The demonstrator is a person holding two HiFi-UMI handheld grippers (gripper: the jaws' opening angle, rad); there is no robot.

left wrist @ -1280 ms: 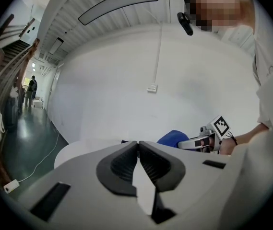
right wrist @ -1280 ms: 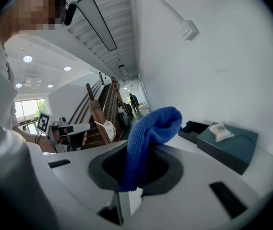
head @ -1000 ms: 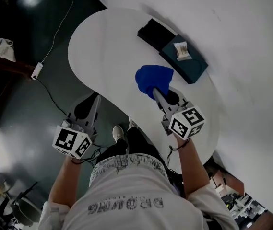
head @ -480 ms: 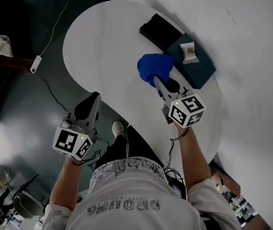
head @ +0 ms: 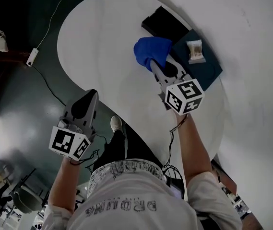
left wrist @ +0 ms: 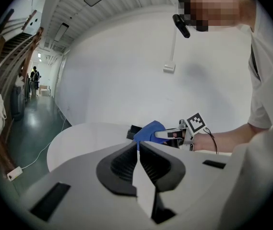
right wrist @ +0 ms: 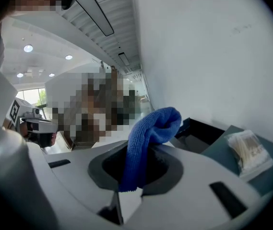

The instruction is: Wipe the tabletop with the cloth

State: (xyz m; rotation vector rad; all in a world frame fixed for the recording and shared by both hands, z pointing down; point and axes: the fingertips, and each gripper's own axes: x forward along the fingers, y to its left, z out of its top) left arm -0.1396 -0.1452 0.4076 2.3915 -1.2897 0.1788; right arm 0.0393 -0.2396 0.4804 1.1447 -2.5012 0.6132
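Observation:
A bunched blue cloth [head: 151,52] rests on the white round tabletop [head: 98,37], and my right gripper [head: 156,67] is shut on it. In the right gripper view the cloth [right wrist: 148,135] hangs out from between the closed jaws. My left gripper [head: 89,96] is held off the table's near edge, above the dark floor, shut with nothing in it. In the left gripper view my left gripper [left wrist: 138,150] points toward the cloth [left wrist: 148,130] and the right gripper's marker cube [left wrist: 195,124].
A black box [head: 165,25] and a dark teal flat box [head: 198,66] with a small wrapped packet [head: 194,51] on it lie just beyond the cloth. A white cable with a plug block [head: 31,57] runs over the dark floor at left. My shoe [head: 116,124] shows under the table edge.
My right gripper has moved the cloth a little farther out across the table, toward the black box. The left gripper has stayed beside the table edge.

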